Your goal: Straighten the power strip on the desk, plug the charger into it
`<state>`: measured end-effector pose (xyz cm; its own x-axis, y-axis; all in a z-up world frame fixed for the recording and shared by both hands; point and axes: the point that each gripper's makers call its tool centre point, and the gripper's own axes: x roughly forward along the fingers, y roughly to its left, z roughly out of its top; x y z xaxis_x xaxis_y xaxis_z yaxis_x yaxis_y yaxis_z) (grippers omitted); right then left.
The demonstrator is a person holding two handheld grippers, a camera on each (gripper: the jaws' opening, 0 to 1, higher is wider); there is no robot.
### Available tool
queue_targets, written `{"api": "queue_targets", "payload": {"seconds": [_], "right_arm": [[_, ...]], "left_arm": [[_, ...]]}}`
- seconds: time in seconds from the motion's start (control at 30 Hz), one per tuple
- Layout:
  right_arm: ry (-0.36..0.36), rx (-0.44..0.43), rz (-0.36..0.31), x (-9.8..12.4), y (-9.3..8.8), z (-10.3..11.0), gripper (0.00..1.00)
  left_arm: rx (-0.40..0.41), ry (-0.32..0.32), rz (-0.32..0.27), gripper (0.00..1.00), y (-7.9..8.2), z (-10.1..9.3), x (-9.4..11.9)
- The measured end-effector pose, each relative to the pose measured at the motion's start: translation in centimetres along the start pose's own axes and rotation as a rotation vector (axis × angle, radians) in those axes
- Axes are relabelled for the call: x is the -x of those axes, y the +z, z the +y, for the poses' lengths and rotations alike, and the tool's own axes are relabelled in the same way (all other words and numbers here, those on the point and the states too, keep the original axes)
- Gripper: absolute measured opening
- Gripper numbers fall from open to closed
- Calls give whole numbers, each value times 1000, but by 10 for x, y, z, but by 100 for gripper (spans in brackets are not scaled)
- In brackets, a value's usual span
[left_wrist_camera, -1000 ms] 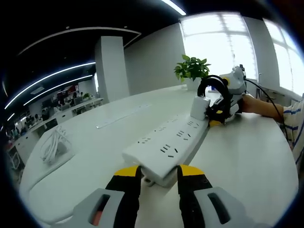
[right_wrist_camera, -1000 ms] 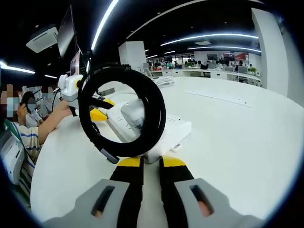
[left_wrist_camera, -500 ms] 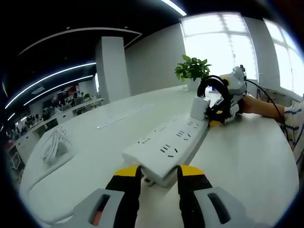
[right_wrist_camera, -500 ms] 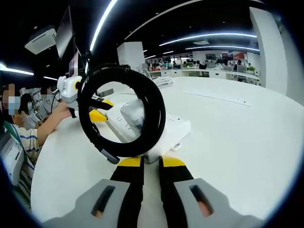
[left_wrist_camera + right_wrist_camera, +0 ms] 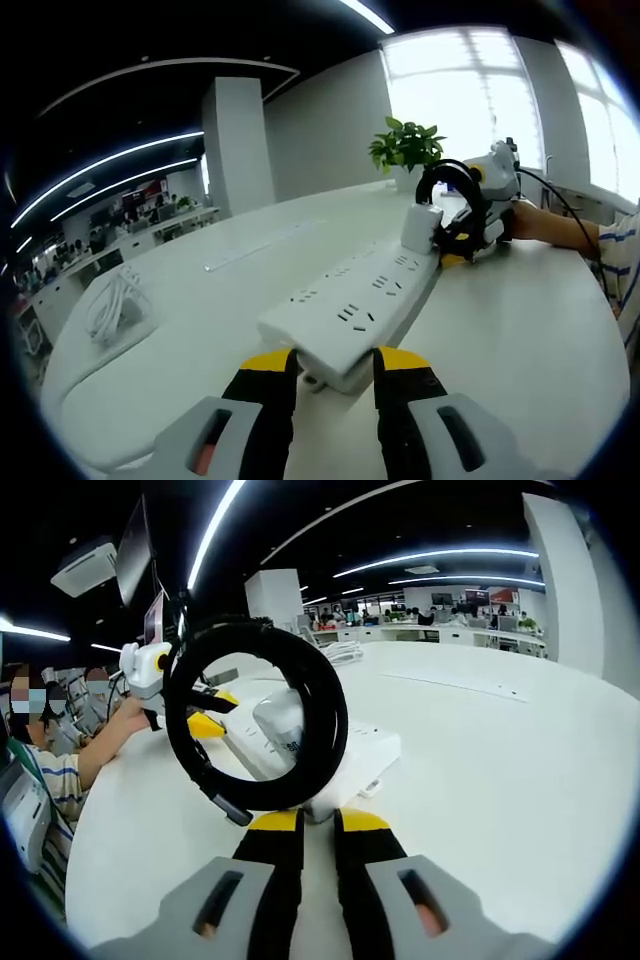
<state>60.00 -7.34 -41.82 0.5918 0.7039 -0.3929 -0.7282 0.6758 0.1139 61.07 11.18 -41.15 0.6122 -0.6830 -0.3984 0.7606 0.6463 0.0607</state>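
White desk point(image 5: 530, 330) stretches through an open office, and across the last second nothing moves: both grippers hold their places. The power strip point(image 5: 355, 305) lies on it, the left gripper point(image 5: 333, 362) clamped on its near end. The right gripper point(image 5: 305, 822) seems clenched on the charger point(image 5: 283, 732) at the far sockets, but its coiled black cable point(image 5: 255, 715) hides the prongs, so seating is unclear.

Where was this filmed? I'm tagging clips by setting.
Probably an open-plan office: rows of desks under long ceiling light strips, a big white table, and a potted plant by bright windows.
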Motion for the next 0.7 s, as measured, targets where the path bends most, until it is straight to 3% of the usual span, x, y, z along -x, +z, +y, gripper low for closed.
{"api": "queue_targets", "payload": {"seconds": [0.7], "right_arm": [[-8, 2, 10, 1, 1, 1, 10]], "left_arm": [[1, 1, -16, 30, 4, 4, -2]]}}
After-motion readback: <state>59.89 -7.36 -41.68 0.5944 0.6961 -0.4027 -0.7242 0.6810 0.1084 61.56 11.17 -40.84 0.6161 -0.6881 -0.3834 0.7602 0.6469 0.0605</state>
